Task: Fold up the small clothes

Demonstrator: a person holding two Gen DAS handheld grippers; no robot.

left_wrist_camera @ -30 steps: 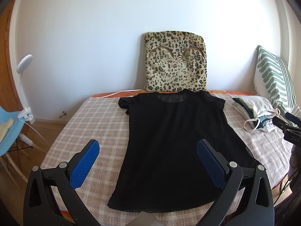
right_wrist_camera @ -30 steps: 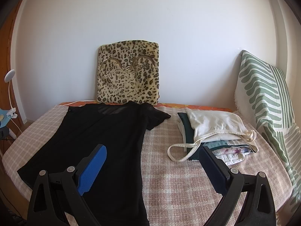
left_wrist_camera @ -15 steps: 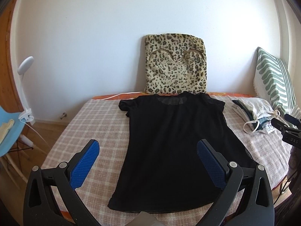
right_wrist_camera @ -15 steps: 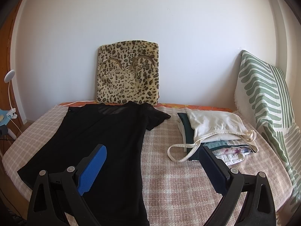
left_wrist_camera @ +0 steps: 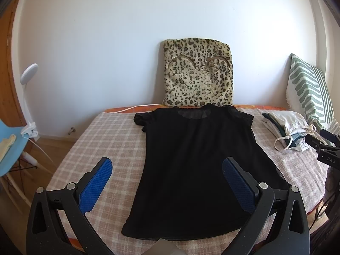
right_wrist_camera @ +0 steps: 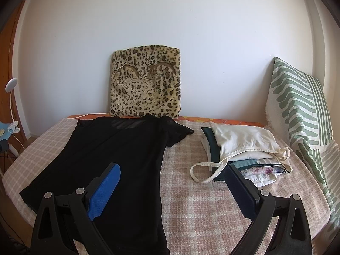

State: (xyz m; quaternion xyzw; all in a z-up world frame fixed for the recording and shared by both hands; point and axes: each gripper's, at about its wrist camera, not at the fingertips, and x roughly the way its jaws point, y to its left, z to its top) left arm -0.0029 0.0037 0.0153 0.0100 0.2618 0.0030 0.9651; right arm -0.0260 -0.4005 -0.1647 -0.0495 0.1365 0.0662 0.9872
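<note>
Gaping wide and empty, both tongs (left_wrist_camera: 166,175) (right_wrist_camera: 172,177) hover above the black top (left_wrist_camera: 197,159).

black top (left_wrist_camera: 197,161), leopard-print cushion (left_wrist_camera: 198,74), green/white striped pillow (right_wrist_camera: 301,106), pink/beige check blanket (right_wrist_camera: 212,201), blue gripper pads (left_wrist_camera: 95,183)

1. A leopard-print plush cushion (left_wrist_camera: 197,74) leans upright against the white wall (left_wrist_camera: 127,31).
2. A green-and-white striped pillow (right_wrist_camera: 301,110) stands at the bed's right side.
3. A pink-and-cream checked bedspread (right_wrist_camera: 201,201) covers the bed.
4. A white clip-on lamp (left_wrist_camera: 28,74) and a light-blue chair (left_wrist_camera: 10,148) sit left of the bed.
</note>
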